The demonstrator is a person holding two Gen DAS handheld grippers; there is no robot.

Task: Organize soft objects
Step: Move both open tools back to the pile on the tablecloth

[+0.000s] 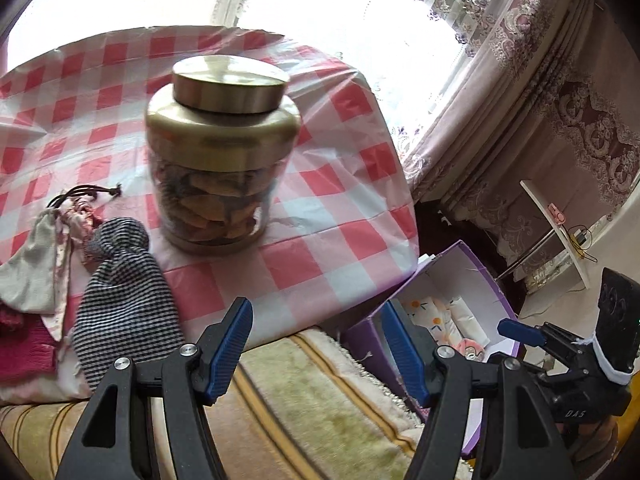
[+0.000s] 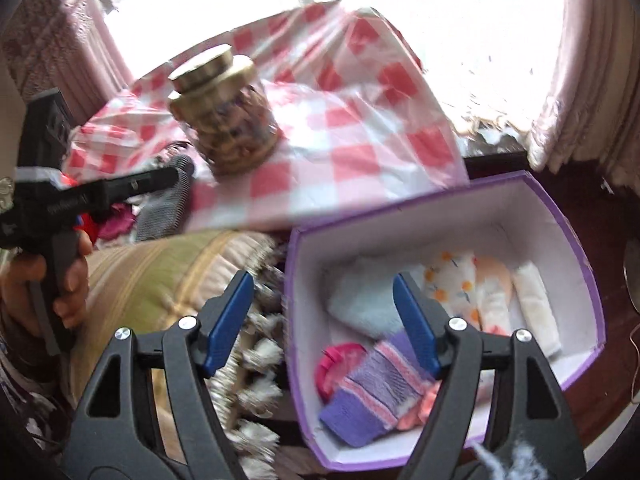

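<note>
My left gripper [image 1: 316, 344] is open and empty above the table's front edge. To its left lie a black-and-white checked cloth [image 1: 124, 296], a beige drawstring pouch [image 1: 30, 268] and a pink knit piece [image 1: 20, 344]. My right gripper [image 2: 322, 316] is open and empty over the purple box [image 2: 568, 232], which stands open below the table. In the box lie a purple-pink striped sock [image 2: 376, 396], a pale blue cloth [image 2: 360, 300], a pink ring [image 2: 336, 364] and folded patterned cloths [image 2: 456, 280]. The box also shows in the left wrist view [image 1: 464, 264].
A glass jar with a gold lid [image 1: 222, 152] stands mid-table on the red-and-white checked tablecloth [image 1: 340, 208]. A green-striped fringed cushion [image 2: 160, 276] lies below the table edge. Curtains [image 1: 560, 120] and a white shelf [image 1: 556, 232] are at the right.
</note>
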